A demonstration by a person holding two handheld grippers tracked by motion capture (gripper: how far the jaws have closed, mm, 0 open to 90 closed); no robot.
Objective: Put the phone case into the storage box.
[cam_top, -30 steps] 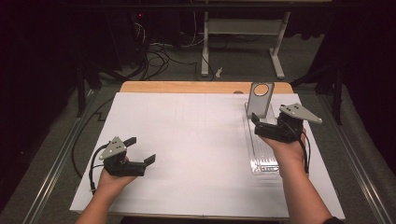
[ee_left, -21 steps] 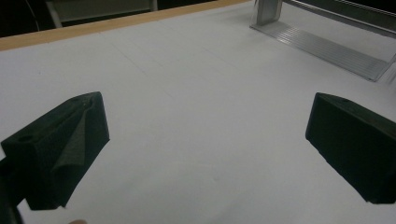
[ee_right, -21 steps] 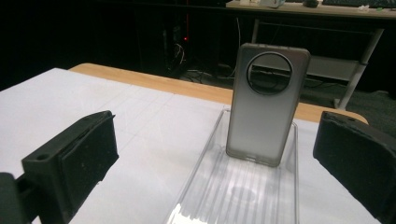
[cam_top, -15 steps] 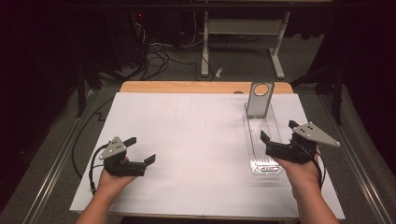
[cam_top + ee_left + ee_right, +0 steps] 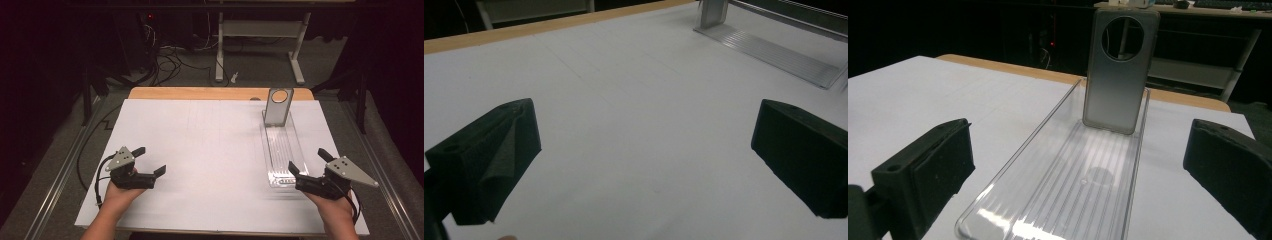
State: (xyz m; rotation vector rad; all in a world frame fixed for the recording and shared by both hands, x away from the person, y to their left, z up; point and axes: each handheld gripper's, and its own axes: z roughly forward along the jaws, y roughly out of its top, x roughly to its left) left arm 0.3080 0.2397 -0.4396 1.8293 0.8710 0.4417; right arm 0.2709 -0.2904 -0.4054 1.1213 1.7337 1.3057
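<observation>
High view has my right gripper (image 5: 311, 169) wide open at the near end of the clear tray (image 5: 280, 150), phone case (image 5: 277, 107) upright at its far end. Left gripper (image 5: 149, 161) open, idle. I'd approach level, jaws straddling the case.

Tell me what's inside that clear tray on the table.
A grey phone case stands upright at the clear tray's far end; the rest holds nothing. The tray floor behind the case is hidden.
</observation>
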